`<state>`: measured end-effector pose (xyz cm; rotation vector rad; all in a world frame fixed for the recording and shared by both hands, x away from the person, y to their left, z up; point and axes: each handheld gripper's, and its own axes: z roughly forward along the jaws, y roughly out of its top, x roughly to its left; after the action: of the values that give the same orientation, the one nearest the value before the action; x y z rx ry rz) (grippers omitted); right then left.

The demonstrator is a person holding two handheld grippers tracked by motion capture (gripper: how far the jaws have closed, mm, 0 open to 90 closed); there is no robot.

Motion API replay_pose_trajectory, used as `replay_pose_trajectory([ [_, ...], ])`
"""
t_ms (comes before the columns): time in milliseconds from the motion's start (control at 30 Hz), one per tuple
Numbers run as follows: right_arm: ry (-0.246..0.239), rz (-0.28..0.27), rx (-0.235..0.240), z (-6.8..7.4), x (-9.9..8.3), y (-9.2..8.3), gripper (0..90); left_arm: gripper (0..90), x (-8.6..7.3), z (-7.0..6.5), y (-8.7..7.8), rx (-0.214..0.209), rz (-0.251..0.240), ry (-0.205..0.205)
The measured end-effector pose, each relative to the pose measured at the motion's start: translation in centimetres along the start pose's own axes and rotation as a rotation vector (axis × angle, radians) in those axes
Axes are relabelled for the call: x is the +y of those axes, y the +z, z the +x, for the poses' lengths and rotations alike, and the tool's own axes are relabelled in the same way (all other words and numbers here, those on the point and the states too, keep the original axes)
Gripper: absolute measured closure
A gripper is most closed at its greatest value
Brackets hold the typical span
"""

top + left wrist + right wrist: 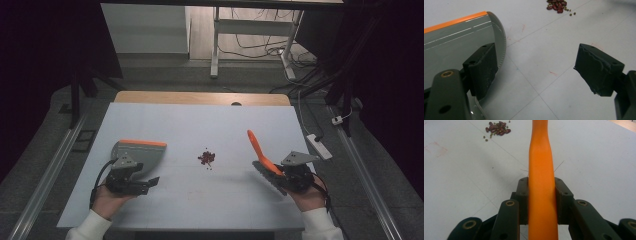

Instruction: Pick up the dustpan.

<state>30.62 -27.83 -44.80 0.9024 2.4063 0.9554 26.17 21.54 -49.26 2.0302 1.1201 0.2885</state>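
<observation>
1. Brush handle [541, 182] clamped tight in the right gripper [295, 175], long axis pointing up and away.
2. Left gripper [131, 181] gapes empty, one jaw over the dustpan [142, 152].
3. Beans [206, 158] lie mid-table, between both, slightly nearer the brush.

- The dustpan [456, 40] looks like smooth grey plastic with a slight sheen, its edge strip orange
- The brush handle [541, 182] looks like smooth, matt orange plastic
- The table [200, 125] has a matt, pale surface with faint red marks
- The beans [497, 127] are glossy dark red
- The left gripper [534, 72] has rough, matt black pads
</observation>
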Motion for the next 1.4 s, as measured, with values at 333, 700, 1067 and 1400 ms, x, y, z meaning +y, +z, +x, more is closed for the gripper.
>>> replay_pose_trajectory([
  [333,0.001,0.001,-0.024,0.0,-0.1,0.0,70.3,18.8,0.1,-0.1,0.1,-0.010,0.006,0.010],
  [700,0.017,-0.002,-0.039,0.0,0.0,0.0,70.4,18.8,0.3,-0.3,0.0,-0.015,0.011,0.025],
  [1067,0.027,-0.027,-0.032,-0.1,0.2,-0.4,70.3,18.4,1.6,-0.7,-0.6,0.039,0.034,0.031],
  [1400,0.022,-0.038,-0.029,-0.2,0.2,-0.7,70.3,17.2,3.1,-1.0,-1.9,0.112,0.037,0.013],
])
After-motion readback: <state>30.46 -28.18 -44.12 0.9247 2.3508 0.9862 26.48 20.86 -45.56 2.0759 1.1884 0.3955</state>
